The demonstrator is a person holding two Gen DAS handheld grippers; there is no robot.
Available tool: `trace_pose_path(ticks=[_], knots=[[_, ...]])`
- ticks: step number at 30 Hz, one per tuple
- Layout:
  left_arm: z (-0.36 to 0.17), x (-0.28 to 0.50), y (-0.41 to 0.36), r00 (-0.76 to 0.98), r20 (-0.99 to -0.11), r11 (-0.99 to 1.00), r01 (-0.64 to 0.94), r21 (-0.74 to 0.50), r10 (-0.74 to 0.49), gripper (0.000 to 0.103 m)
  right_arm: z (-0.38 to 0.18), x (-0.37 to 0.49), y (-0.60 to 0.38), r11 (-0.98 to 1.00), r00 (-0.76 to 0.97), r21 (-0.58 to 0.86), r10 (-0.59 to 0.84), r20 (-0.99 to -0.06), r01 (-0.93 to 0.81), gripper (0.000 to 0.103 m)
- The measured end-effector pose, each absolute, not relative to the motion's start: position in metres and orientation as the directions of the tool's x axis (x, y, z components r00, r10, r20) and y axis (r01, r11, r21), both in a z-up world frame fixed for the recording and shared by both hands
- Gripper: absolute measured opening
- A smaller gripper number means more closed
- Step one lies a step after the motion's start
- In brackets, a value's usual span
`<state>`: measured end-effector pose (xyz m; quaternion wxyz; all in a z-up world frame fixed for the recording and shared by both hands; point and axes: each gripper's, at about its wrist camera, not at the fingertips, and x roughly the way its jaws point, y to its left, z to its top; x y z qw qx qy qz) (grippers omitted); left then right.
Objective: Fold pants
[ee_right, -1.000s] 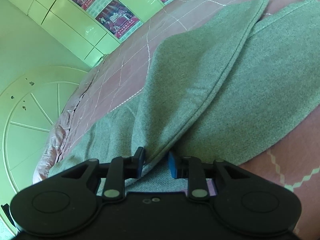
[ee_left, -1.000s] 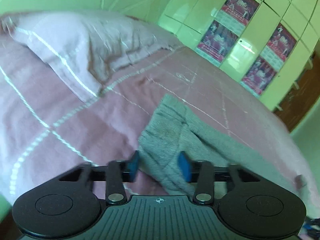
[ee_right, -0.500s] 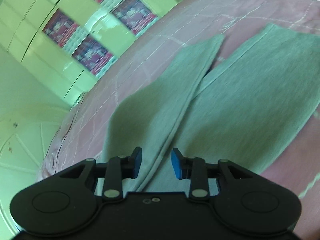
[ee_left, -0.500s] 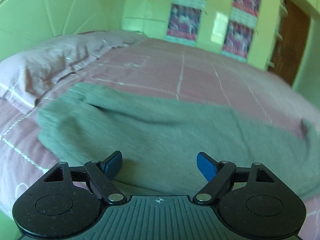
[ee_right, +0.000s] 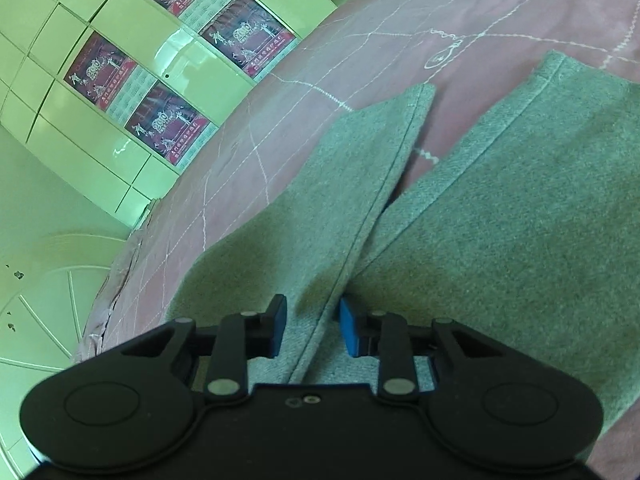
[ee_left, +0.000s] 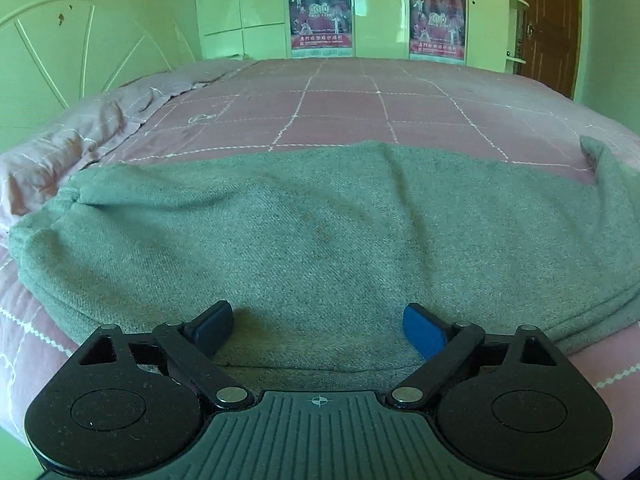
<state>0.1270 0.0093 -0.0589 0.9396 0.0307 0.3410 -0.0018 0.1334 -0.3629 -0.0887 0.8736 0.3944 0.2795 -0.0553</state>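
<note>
Grey pants [ee_left: 320, 236] lie spread on a pink checked bedspread [ee_left: 340, 116]. In the left wrist view the waist end lies at the left and the cloth runs across the frame. My left gripper [ee_left: 318, 326] is wide open, just above the near edge of the pants, holding nothing. In the right wrist view the two legs [ee_right: 500, 216] run away from me, split by a seam edge. My right gripper [ee_right: 312, 328] is open with that seam edge of the left leg [ee_right: 320, 216] between its blue pads [ee_right: 350, 332]. I cannot tell whether they touch the cloth.
A pink pillow [ee_left: 60, 148] lies at the bed's left by the white headboard [ee_left: 60, 60]. Pale wardrobes with red posters [ee_left: 320, 16] stand beyond the bed. A brown door [ee_left: 548, 20] is at the far right.
My left gripper has swung from the pillow side to face the pants squarely and opened wide. My right gripper has opened a little and the leg it was near has settled flatter.
</note>
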Motion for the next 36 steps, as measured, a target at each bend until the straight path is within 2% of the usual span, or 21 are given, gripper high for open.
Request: trace_pose_path(ticks=[2, 7, 9, 11, 12, 14, 16, 22, 28, 29, 30, 32, 36], knots=[[-0.057, 0.128, 0.013, 0.761, -0.649, 0.999, 0.038, 0.037, -0.004, 0.091, -0.079, 0.136, -0.365, 0.715, 0.840, 0.636, 0.129, -0.527, 0.289, 0.000], [-0.057, 0.126, 0.016, 0.760, -0.649, 0.998, 0.063, 0.021, -0.034, 0.092, -0.022, 0.082, -0.351, 0.795, 0.918, 0.585, 0.097, -0.384, 0.160, 0.000], [-0.059, 0.125, 0.017, 0.764, -0.644, 0.998, 0.064, 0.016, -0.039, 0.092, -0.028, 0.055, -0.353, 0.790, 0.900, 0.572, 0.062, -0.432, 0.221, 0.000], [-0.061, 0.128, 0.019, 0.766, -0.641, 0.998, 0.067, 0.018, -0.040, 0.092, -0.061, 0.055, -0.363, 0.750, 0.800, 0.574, 0.103, -0.591, 0.328, 0.004], [-0.061, 0.128, 0.019, 0.766, -0.641, 0.997, 0.068, 0.018, -0.041, 0.093, -0.083, 0.055, -0.372, 0.692, 0.757, 0.619, 0.160, -0.633, 0.371, 0.001], [-0.060, 0.128, 0.019, 0.762, -0.645, 0.997, 0.074, 0.013, -0.049, 0.093, -0.096, 0.040, -0.390, 0.542, 0.817, 0.754, 0.195, -0.543, 0.372, 0.002], [-0.058, 0.130, 0.023, 0.758, -0.649, 0.996, 0.084, 0.003, -0.062, 0.093, -0.089, 0.034, -0.396, 0.525, 0.849, 0.764, 0.136, -0.510, 0.375, 0.014], [-0.060, 0.130, 0.024, 0.769, -0.637, 0.997, 0.075, -0.001, -0.059, 0.094, -0.085, 0.054, -0.418, 0.525, 0.877, 0.761, 0.054, -0.477, 0.382, 0.018], [-0.058, 0.122, 0.022, 0.799, -0.601, 0.999, 0.006, 0.033, 0.015, 0.094, -0.091, 0.085, -0.436, 0.519, 0.882, 0.768, 0.056, -0.468, 0.375, 0.013], [-0.059, 0.122, 0.020, 0.798, -0.602, 0.999, 0.003, 0.040, 0.022, 0.094, -0.091, 0.088, -0.435, 0.529, 0.878, 0.760, 0.058, -0.476, 0.377, 0.011], [-0.060, 0.122, 0.019, 0.797, -0.603, 0.999, 0.002, 0.051, 0.029, 0.094, -0.090, 0.092, -0.435, 0.541, 0.871, 0.749, 0.058, -0.487, 0.383, 0.003], [-0.061, 0.125, 0.017, 0.790, -0.612, 0.998, 0.007, 0.064, 0.034, 0.094, -0.081, 0.084, -0.432, 0.593, 0.861, 0.706, 0.041, -0.507, 0.387, 0.000], [-0.062, 0.127, 0.018, 0.787, -0.617, 0.998, 0.015, 0.060, 0.025, 0.095, -0.034, 0.048, -0.423, 0.677, 0.918, 0.664, -0.043, -0.395, 0.318, 0.000]])
